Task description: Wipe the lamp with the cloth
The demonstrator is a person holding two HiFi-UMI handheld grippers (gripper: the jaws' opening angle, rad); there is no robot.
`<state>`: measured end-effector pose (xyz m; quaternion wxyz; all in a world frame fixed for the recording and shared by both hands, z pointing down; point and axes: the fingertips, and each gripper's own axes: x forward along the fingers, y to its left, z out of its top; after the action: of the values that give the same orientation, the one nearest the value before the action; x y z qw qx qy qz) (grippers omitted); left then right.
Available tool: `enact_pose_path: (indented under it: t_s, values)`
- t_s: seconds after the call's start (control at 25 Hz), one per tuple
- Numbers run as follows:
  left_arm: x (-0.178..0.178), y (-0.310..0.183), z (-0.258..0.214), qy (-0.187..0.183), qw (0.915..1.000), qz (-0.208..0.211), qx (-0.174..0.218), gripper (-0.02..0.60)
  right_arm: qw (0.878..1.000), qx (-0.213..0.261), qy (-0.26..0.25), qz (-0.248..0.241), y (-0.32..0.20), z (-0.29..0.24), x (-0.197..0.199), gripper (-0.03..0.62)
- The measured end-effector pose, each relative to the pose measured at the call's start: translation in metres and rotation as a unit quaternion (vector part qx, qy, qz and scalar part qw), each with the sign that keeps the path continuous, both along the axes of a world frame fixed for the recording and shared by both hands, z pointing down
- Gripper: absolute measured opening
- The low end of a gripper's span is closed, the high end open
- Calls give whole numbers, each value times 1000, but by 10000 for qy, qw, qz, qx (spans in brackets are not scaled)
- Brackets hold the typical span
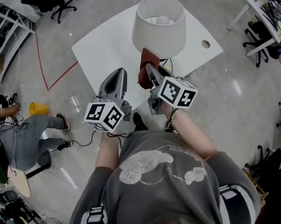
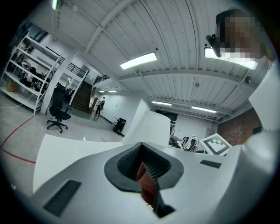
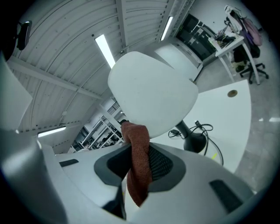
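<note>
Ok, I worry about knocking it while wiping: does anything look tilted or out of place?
Nothing stands out. The lamp stands upright on the table; the right gripper holds the cloth at its shade's lower rim.

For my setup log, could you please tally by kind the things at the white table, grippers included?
Lamp: 1
Cloth: 1
Table: 1
Grippers: 2 (left gripper, right gripper)
Total: 5

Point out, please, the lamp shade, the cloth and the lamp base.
lamp shade (image 1: pixel 158 40): head view, outer wall.
cloth (image 3: pixel 139 162): right gripper view, middle fold.
lamp base (image 3: pixel 195 141): right gripper view, dark foot.
</note>
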<state>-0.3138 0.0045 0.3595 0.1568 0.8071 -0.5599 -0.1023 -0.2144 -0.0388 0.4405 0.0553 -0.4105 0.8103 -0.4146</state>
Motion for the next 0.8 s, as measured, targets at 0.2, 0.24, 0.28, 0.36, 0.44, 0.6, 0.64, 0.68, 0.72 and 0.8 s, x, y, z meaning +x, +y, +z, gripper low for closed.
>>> enact_pose_path:
  t_s: [0.2, 0.24, 0.28, 0.36, 0.44, 0.6, 0.64, 0.68, 0.72, 0.8]
  values:
    - [14, 7, -15, -5, 9998, -66, 180, 8, 9932, 917, 616, -379, 11, -36, 15, 91]
    - [17, 8, -22, -20, 9996, -83, 265, 8, 9898, 1151, 680, -483, 13, -46, 17, 91]
    - [21, 8, -30, -36, 9993, -100, 360, 8, 9863, 1363, 711, -592, 15, -56, 20, 91]
    - [28, 9, -48, -67, 9983, -127, 559, 8, 9791, 1736, 718, -782, 16, -78, 26, 91]
    - [37, 9, -66, -104, 9970, -151, 748, 8, 9726, 2018, 663, -947, 11, -101, 32, 91]
    - [52, 10, -95, -205, 9936, -229, 1091, 8, 9622, 2364, 550, -1235, -4, -136, 41, 91]
    - [55, 11, -101, -225, 9925, -249, 1176, 8, 9601, 2426, 548, -1278, -8, -143, 43, 91]
    - [57, 11, -105, -240, 9917, -276, 1235, 8, 9584, 2465, 557, -1327, -12, -147, 45, 91]
    - [60, 11, -108, -252, 9913, -315, 1253, 8, 9572, 2475, 576, -1385, -15, -150, 46, 91]
    - [64, 12, -109, -277, 9915, -393, 1207, 8, 9557, 2460, 629, -1487, -18, -148, 49, 91]
